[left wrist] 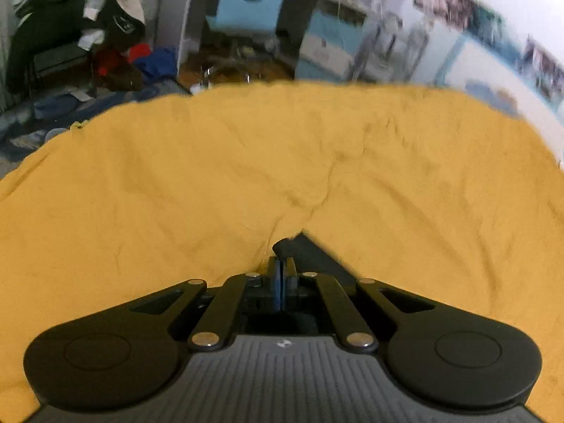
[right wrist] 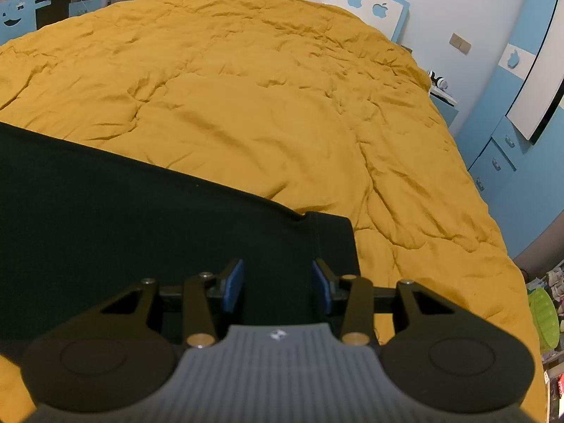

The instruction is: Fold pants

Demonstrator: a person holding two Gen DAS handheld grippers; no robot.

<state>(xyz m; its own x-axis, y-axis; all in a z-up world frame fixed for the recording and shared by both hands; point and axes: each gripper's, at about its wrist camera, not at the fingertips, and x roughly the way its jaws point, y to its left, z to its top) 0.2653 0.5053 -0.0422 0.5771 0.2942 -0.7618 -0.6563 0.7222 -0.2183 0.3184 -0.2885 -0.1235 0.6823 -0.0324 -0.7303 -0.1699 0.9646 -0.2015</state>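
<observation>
Black pants (right wrist: 141, 218) lie flat across the near part of a mustard-yellow bed cover (right wrist: 264, 98), one end near the middle of the right wrist view. My right gripper (right wrist: 278, 282) is open, its blue pads (right wrist: 234, 283) spread just above that end of the pants. My left gripper (left wrist: 282, 268) is shut on a corner of the black pants (left wrist: 310, 253), held low over the yellow cover (left wrist: 246, 162). Most of the pants are hidden in the left wrist view.
A clothes pile (left wrist: 88, 35) and blue furniture (left wrist: 246, 3) stand beyond the bed's far edge. In the right wrist view, a blue cabinet (right wrist: 500, 155) and a green basket (right wrist: 544, 320) stand right of the bed.
</observation>
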